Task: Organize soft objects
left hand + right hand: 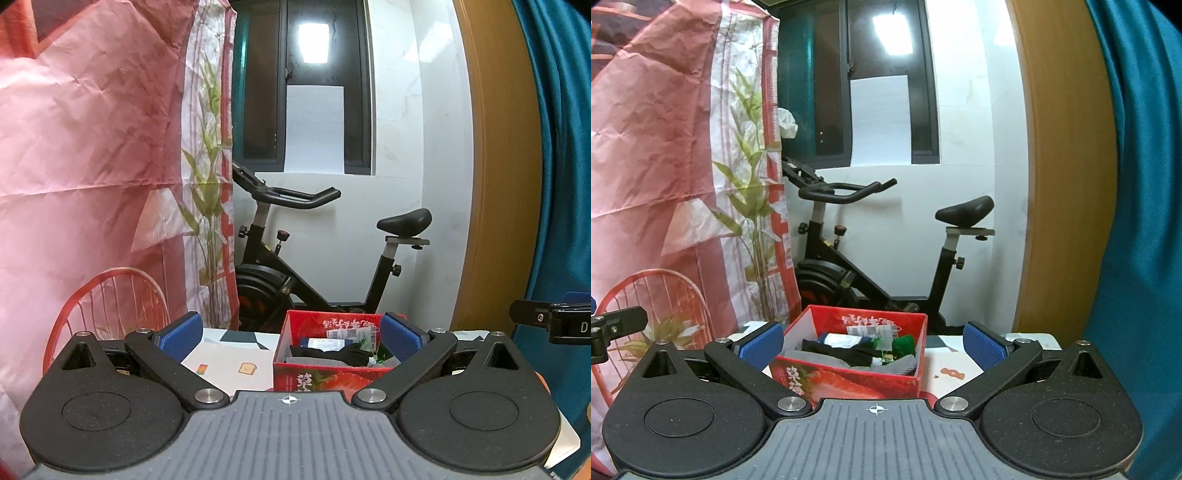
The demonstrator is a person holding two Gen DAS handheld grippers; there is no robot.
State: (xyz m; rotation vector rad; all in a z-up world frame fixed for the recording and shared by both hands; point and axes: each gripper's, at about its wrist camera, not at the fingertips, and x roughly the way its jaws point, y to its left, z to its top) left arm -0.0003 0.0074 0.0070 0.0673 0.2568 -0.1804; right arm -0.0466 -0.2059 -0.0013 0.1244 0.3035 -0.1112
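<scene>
A red cardboard box (310, 376) (846, 380) with a strawberry print stands on the table, holding several soft items: grey, black and white socks (849, 354) and a green piece (903, 345). My left gripper (291, 336) is open with nothing between its blue pads, pointing at the table left of the box. My right gripper (873, 341) is open too, and the box shows between its fingers, farther away. Part of the right gripper shows at the right edge of the left wrist view (550, 321).
The table top (229, 354) carries a white mat with small food pictures. A black exercise bike (871, 258) stands behind the table against a white wall. A pink printed curtain (92, 166) hangs on the left, a wooden door frame (1067, 184) and teal fabric (1145, 184) on the right.
</scene>
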